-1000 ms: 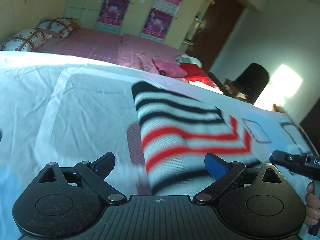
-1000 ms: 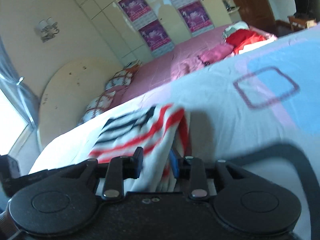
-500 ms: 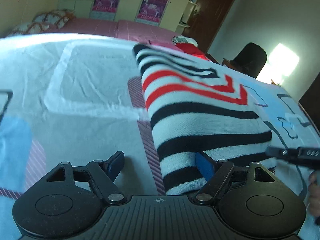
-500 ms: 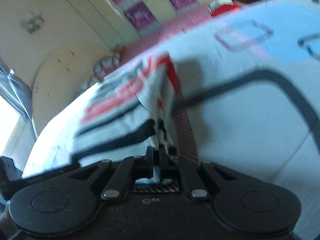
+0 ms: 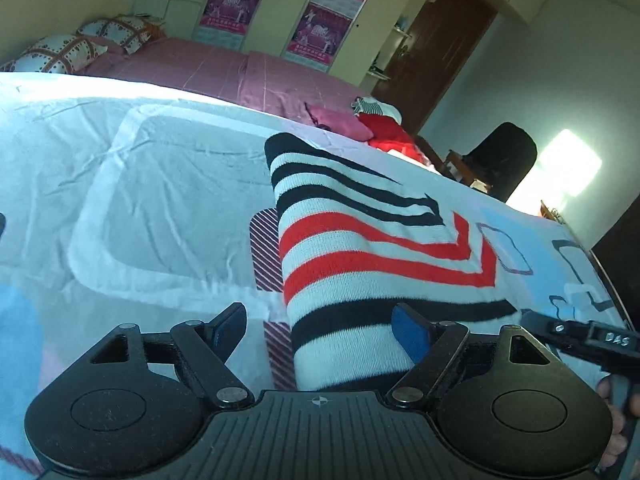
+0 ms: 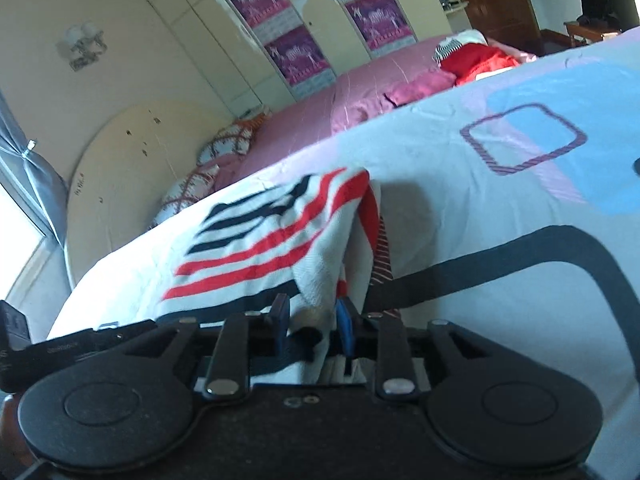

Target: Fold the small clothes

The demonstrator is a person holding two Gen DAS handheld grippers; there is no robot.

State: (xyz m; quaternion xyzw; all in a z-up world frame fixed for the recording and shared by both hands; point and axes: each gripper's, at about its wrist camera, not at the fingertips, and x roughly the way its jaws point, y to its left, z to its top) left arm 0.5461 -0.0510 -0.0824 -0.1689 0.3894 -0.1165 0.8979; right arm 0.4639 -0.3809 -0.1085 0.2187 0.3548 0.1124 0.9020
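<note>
One fold looks made, we reckon, with the striped knit doubled on the bed, our right claw pinching its near edge, left claw spread wide, more folding left.

The striped garment is ribbed knit cloth, the bedsheet smooth creased cotton, the wardrobe doors upper left glossy.
</note>
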